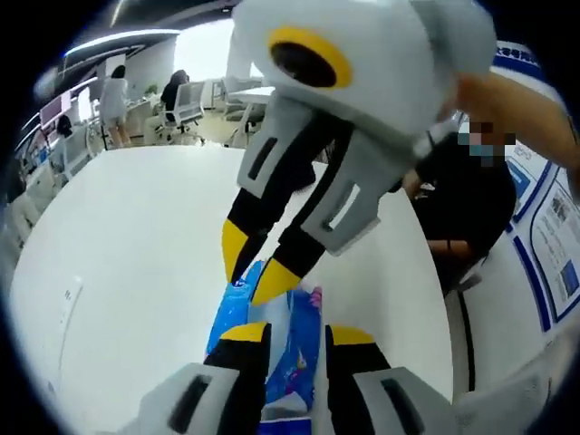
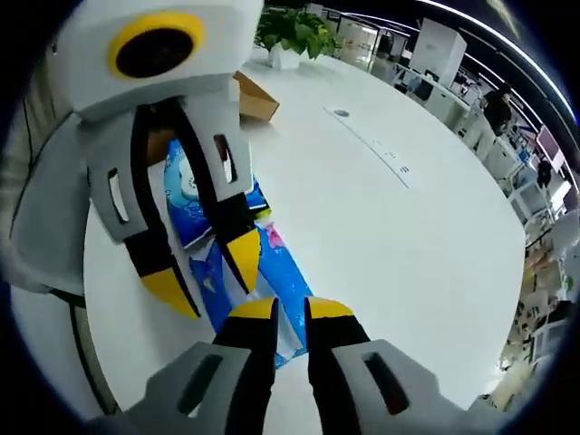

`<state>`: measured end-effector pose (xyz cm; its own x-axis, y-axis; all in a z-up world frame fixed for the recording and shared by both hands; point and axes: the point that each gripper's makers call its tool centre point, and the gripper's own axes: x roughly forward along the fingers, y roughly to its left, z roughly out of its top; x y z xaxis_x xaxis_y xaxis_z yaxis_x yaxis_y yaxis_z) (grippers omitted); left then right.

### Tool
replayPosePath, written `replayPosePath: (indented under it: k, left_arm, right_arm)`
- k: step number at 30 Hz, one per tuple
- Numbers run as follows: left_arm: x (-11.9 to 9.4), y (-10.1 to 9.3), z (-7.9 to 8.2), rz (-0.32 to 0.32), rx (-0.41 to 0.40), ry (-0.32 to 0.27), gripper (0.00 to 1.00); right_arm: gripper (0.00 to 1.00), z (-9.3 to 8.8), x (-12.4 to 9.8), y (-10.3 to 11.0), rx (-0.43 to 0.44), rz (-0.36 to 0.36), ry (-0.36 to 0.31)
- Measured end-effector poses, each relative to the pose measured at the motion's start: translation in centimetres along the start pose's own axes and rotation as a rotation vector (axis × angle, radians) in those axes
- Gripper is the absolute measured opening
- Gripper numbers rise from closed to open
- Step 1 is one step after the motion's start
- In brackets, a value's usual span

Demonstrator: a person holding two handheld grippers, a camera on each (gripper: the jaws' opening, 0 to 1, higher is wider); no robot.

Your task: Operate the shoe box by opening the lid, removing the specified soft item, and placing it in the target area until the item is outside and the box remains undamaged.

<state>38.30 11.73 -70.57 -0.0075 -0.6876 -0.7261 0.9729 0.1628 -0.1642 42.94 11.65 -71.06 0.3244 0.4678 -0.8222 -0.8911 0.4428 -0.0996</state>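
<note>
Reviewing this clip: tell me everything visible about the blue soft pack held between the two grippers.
The blue soft pack looks like a glossy plastic wrapper, blue with white and pink printing. It is long, flat and slightly crumpled, stretched above the white table. The right gripper pinches one end, and the left gripper clamps the other. Its print is too blurred to read.

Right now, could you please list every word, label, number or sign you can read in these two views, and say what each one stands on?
None can be read.
Blue soft pack: printed pictures, any lettering too blurred.
Blue-framed wall posters: lines of text, too small.
Blue sign: white characters, blurred.
White table: small marks, illegible.
Left gripper, right gripper: no lettering.
</note>
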Motion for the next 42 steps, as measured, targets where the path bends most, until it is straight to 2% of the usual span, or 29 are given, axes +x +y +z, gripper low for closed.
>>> replayPosePath:
  k: [7, 18, 25, 30, 42]
  left_arm:
    - [-2.9, -0.9, 0.0, 0.028, -0.008, -0.045, 0.33]
    - [-7.8, -1.3, -2.1, 0.085, 0.001, -0.043, 0.45]
    - [-11.7, -1.2, -4.1, 0.138, -0.05, -0.065, 0.52]
    - [-15.0, -1.1, -6.6, 0.179, -0.089, -0.067, 0.54]
    - [-21.9, -1.3, -11.7, 0.284, -0.164, -0.1, 0.61]
  right_arm:
    - [0.26, 0.9, -1.9, 0.7, 0.036, -0.048, -0.007]
    - [0.39, 2.4, -4.6, 3.9, 0.051, -0.074, -0.018]
    - [0.46, 3.5, -5.5, 6.2, 0.067, -0.092, -0.027]
    - [0.49, 4.4, -5.8, 8.3, 0.064, -0.088, -0.031]
    - [0.55, 8.0, -4.9, 13.0, 0.016, -0.018, -0.067]
